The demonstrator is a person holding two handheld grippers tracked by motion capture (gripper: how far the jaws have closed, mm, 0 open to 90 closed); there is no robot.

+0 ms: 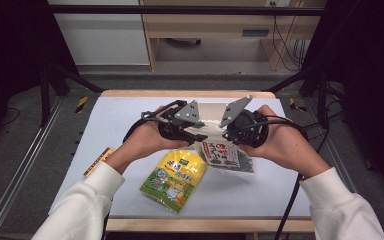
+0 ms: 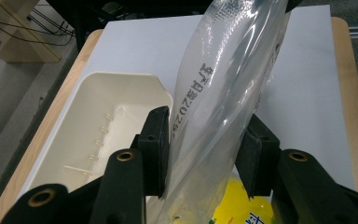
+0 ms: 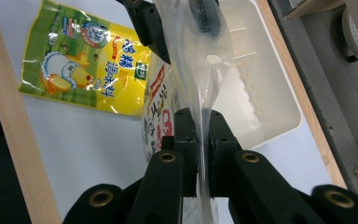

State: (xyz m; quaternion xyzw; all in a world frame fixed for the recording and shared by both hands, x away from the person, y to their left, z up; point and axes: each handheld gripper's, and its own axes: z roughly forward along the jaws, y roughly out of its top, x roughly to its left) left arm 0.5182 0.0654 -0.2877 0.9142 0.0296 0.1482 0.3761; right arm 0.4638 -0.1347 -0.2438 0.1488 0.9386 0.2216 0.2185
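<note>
You have the clear-topped seaweed packet lifted off the table at the centre of the high view, its printed end hanging toward 6 o'clock above the white mat. Your right gripper is clamped tight on its top edge; your left gripper has jaws either side of the plastic, seemingly not fully pinched. This looks like the transfer step: next, swing it toward 12 o'clock over the cream tray and let go there. The yellow pouch lies at 7 o'clock.
</note>
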